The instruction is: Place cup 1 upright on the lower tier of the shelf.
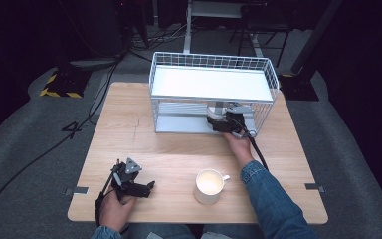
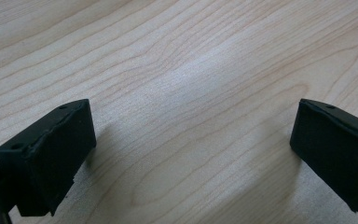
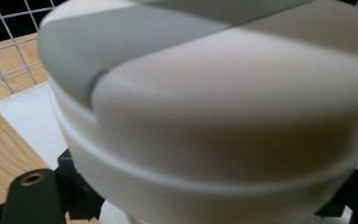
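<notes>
Right now the right gripper (image 1: 218, 121) is reaching into the lower level of the white wire rack (image 1: 179, 62) at the counter's (image 1: 129, 134) far edge, its jaws clamping a white-and-grey round container (image 3: 214, 116) on the rack's bottom shelf. Near the front left corner, the left gripper (image 1: 146, 188) is resting with jaws apart. A white mug (image 1: 209, 186) is standing at the front edge.
</notes>
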The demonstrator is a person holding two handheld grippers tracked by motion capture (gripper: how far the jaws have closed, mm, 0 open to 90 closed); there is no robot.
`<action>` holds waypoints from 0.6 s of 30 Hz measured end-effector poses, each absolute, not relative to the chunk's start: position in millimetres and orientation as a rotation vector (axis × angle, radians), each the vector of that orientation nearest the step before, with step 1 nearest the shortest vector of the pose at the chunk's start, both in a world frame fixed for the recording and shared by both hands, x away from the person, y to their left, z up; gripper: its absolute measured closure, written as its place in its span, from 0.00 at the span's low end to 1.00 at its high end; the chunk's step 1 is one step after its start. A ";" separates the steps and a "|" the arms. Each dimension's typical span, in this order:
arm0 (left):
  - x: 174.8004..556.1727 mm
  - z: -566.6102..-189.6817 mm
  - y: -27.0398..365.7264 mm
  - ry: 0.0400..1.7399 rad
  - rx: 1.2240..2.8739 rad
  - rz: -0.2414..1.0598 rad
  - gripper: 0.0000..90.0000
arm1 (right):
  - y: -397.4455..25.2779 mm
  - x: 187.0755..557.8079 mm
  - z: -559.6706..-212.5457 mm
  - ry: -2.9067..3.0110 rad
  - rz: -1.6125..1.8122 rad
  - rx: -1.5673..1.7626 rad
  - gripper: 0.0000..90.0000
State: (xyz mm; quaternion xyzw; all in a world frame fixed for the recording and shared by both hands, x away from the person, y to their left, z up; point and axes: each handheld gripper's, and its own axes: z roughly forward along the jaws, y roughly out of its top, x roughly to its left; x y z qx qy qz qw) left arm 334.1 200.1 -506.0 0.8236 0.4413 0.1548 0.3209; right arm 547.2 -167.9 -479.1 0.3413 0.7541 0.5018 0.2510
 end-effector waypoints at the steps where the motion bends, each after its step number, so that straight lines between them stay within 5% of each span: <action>1: 334.1 -506.0 200.1 1.159 2.164 0.406 0.01 | -167.8 547.6 -479.0 2.053 1.365 0.929 0.21; 8: 334.1 -506.0 200.2 1.159 2.164 0.408 0.01 | -167.7 548.9 -478.5 2.060 1.358 0.932 0.19; 18: 334.2 -506.0 200.1 1.159 2.164 0.407 0.01 | -172.2 546.3 -475.7 2.071 1.336 0.978 0.02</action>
